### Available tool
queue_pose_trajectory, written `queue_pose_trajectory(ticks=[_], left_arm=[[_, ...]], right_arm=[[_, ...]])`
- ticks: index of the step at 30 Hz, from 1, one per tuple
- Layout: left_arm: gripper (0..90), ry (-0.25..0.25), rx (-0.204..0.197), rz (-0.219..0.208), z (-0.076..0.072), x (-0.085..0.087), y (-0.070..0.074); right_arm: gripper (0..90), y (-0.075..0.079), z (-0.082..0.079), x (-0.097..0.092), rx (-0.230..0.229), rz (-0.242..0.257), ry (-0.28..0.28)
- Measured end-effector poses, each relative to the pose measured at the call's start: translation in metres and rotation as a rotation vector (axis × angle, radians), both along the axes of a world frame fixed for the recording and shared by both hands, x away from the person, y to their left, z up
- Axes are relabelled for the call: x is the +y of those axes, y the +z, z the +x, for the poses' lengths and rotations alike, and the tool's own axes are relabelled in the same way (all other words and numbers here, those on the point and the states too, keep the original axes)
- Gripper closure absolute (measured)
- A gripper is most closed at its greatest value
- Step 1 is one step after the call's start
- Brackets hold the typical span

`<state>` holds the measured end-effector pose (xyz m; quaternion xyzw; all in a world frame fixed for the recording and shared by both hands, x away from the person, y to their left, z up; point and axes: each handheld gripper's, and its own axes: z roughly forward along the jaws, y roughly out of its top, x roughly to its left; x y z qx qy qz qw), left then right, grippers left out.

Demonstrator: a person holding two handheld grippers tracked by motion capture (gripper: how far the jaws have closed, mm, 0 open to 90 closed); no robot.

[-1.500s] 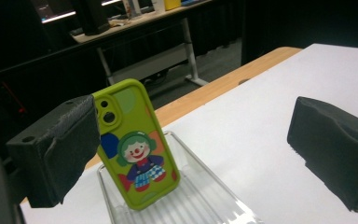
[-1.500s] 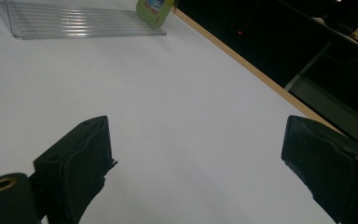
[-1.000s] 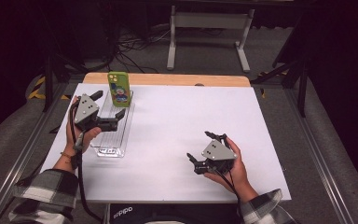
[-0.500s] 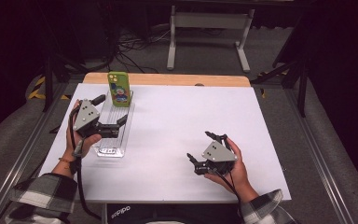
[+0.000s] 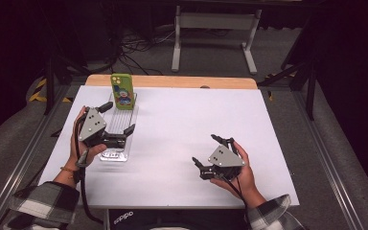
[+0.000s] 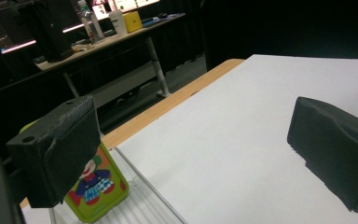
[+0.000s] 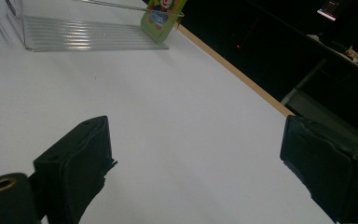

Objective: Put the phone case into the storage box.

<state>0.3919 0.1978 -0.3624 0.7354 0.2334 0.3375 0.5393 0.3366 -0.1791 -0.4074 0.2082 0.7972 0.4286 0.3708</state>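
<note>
A green phone (image 5: 122, 91) with a clown picture on its case stands upright at the far end of a clear ribbed plastic rack (image 5: 115, 154) on the left of the white table. My left gripper (image 5: 118, 118) hovers over the rack's middle, open and holding nothing, a short way back from the phone. In the left gripper view the phone (image 6: 98, 186) shows partly behind the left jaw, with the rack (image 6: 140, 203) below. My right gripper (image 5: 205, 151) rests open near the table's front right, nothing between its jaws. The right gripper view shows the rack (image 7: 88, 32) and phone (image 7: 163, 11) far off.
The white table top (image 5: 187, 120) has a wooden strip (image 5: 172, 81) along its far edge. Beyond it are a dark floor, cables and a metal stand (image 5: 213, 28). A bench with bottles and a yellow box (image 6: 133, 21) stands in the background.
My left gripper has drawn back a little toward the person along the rack, away from the phone, still open. The right gripper has stayed in place.
</note>
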Motion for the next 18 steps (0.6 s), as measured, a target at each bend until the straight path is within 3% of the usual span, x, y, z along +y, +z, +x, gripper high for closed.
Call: queue_pose_trajectory(ticks=[7,15,18], left_arm=[[3.5,-0.030,-0.004,0.012,-0.006,-0.007,-0.001],[4.3,-0.064,-0.008,-0.014,-0.011,-0.013,-0.002],[4.5,-0.076,-0.011,-0.005,-0.013,-0.015,-0.002]], right_arm=[[9.4,0.001,-0.001,0.001,-0.010,0.002,0.001],[9.4,0.002,-0.002,0.000,-0.013,0.005,0.004],[9.4,0.002,-0.003,0.000,-0.018,0.011,0.004]])
